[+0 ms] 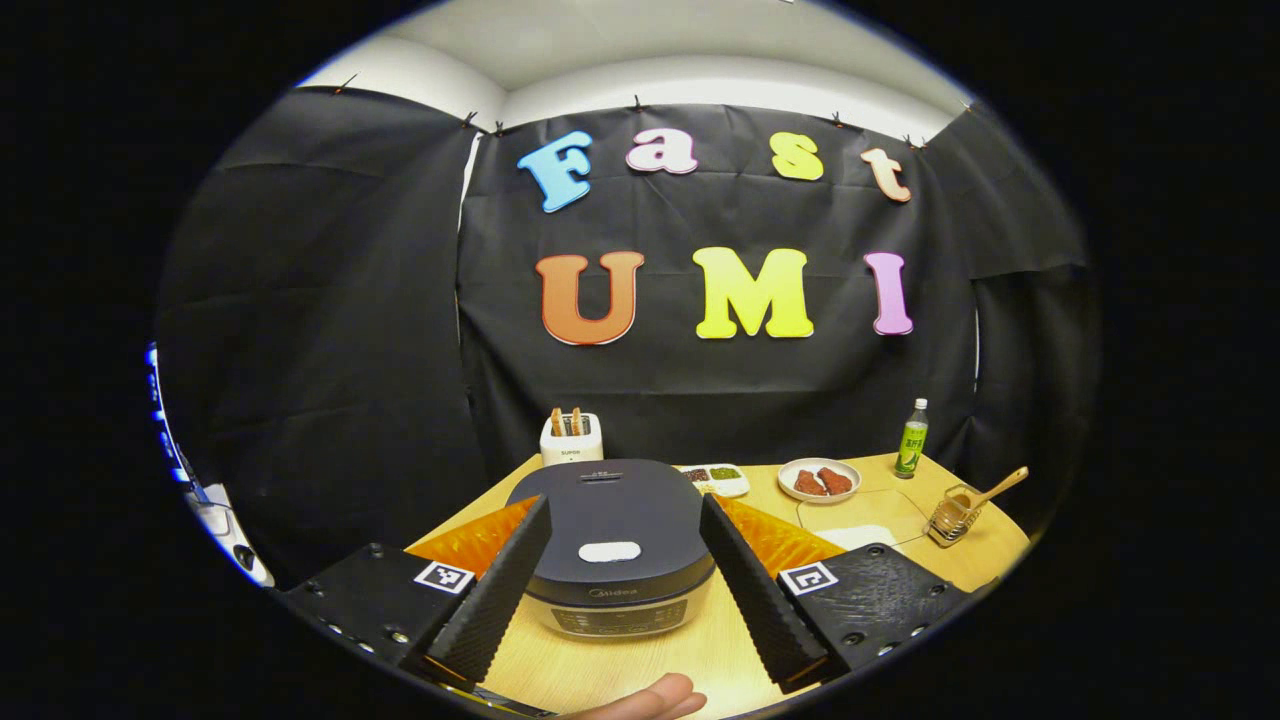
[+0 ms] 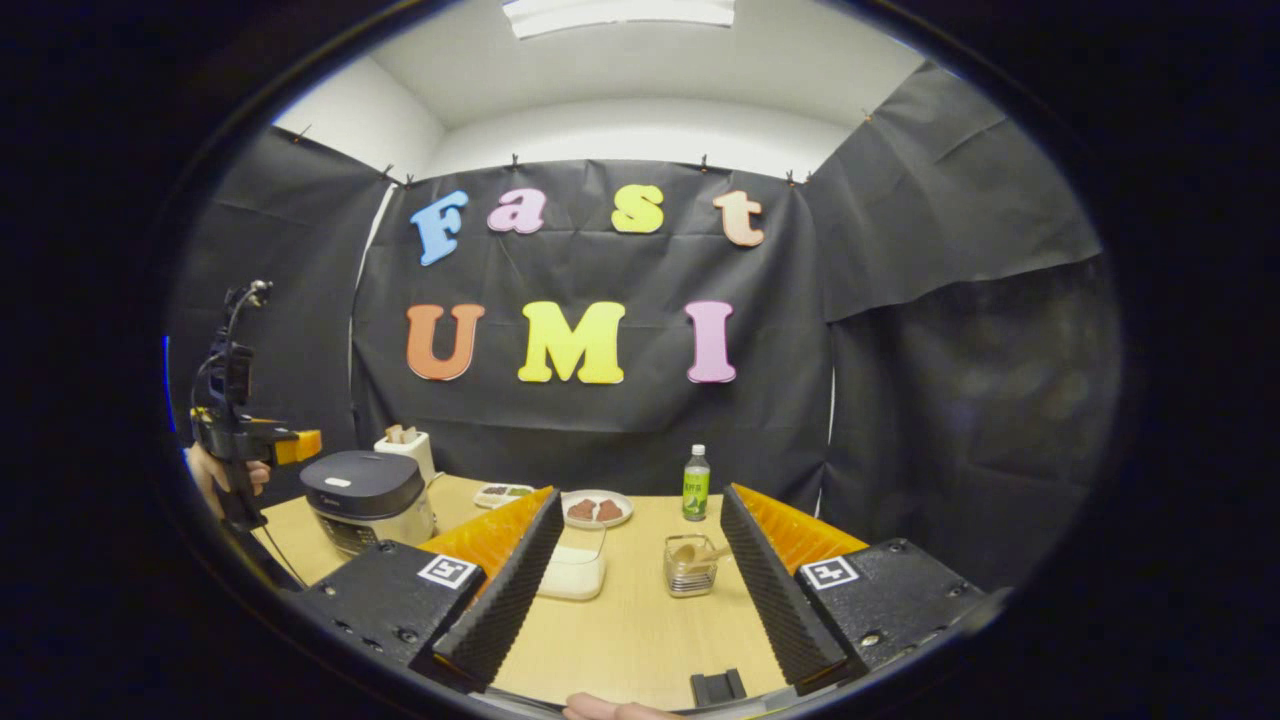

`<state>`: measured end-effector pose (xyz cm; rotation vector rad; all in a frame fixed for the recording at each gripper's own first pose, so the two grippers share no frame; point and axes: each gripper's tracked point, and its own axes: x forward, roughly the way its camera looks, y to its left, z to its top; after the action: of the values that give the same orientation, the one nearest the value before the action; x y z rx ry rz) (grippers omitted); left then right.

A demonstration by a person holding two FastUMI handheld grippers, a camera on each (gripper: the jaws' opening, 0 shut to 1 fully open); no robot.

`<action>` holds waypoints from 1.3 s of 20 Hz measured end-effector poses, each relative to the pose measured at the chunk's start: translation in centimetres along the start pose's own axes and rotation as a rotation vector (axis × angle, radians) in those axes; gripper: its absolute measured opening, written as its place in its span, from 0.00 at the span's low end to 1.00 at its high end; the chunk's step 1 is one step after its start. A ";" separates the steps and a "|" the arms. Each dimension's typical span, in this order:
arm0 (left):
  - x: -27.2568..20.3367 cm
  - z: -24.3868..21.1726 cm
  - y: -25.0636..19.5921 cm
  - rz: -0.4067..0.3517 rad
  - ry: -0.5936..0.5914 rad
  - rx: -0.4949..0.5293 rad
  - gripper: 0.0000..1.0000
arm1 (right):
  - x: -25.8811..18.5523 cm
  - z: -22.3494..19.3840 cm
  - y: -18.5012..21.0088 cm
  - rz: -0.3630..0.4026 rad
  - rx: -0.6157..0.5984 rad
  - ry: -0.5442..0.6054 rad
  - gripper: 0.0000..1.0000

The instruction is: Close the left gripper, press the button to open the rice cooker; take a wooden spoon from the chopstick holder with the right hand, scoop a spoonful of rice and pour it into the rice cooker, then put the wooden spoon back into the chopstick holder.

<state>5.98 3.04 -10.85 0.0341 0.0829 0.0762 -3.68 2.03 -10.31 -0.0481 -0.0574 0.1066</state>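
Starting at the left of the left gripper view, the left gripper (image 1: 625,590) hangs over the near edge of the wooden table (image 1: 620,665) with its fingers spread wide and nothing between the pads. The rice cooker (image 1: 620,545) sits right in that gap, lid down, its pale oval button (image 1: 609,551) facing up on the front of the lid; neither finger touches the cooker as far as the view shows. Behind the cooker's left shoulder stands a white toaster (image 1: 571,437) with slices poking out. Moving right along the back there's a small white tray of snacks (image 1: 716,478), then a plate (image 1: 819,479) with reddish-brown pieces on it, then a green bottle (image 1: 911,437). Far right, the chopstick holder (image 1: 951,514) stands near the table's edge with the wooden spoon (image 1: 995,490) leaning out of it to the right.

In the right gripper view, the left gripper shows at the far left, held up by a hand (image 2: 215,480) just beside the cooker. The right gripper (image 2: 635,590) is also wide open and holding nothing. A clear container of rice (image 2: 572,570) sits just by its left finger, and the holder with the spoon stands between the fingers, farther out on the table.
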 end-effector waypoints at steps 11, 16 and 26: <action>-11.1 2.8 -4.3 -0.090 -0.106 -0.019 0.95 | -0.7 0.6 0.1 -0.010 -0.015 -0.006 1.00; -13.6 1.5 -5.6 -0.122 -0.095 -0.051 0.96 | -1.8 0.5 -0.3 -0.019 -0.005 -0.017 1.00; -15.1 2.2 -6.2 -0.107 -0.133 0.002 0.96 | -3.6 0.2 -1.6 -0.058 0.020 -0.013 1.00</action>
<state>-8.38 -4.40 -7.67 0.0370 -0.0481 -0.0335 -7.13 0.04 -10.26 -0.0261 -0.0706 0.0499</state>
